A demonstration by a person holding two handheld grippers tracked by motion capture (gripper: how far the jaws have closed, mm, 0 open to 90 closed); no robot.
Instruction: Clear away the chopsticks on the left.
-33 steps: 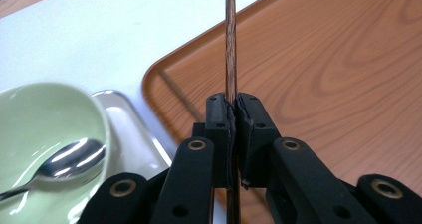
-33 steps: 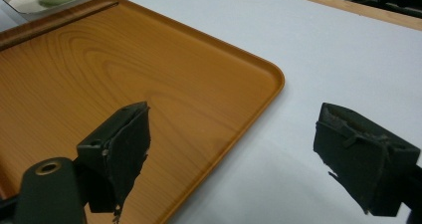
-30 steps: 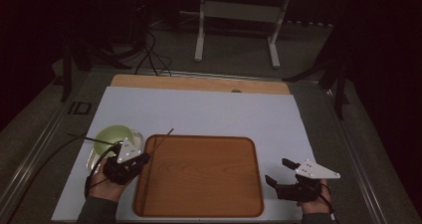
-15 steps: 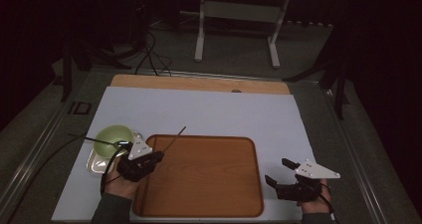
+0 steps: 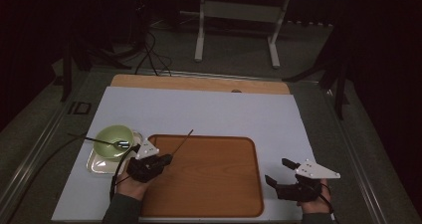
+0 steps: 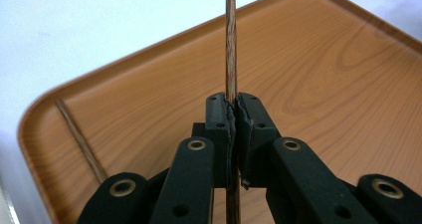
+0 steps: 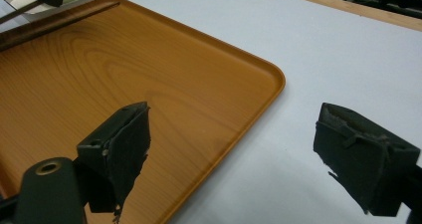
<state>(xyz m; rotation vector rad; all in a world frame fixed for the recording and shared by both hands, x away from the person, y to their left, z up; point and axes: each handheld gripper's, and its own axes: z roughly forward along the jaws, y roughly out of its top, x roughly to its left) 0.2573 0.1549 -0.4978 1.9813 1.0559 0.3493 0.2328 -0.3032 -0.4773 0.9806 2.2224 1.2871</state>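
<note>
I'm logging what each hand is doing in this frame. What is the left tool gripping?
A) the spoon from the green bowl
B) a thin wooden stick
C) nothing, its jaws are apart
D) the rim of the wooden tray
B: in the left gripper view the left tool has its jaws closed on a thin wooden stick that points out over the wooden tray; the spoon rests in the green bowl.

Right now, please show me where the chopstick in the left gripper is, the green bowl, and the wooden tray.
chopstick [image 6: 230, 45], left gripper view, on its shaft above the closed jaws.
green bowl [image 5: 110, 134], high view, on its inner wall.
wooden tray [image 5: 219, 179], high view, on its bare floor.
</note>
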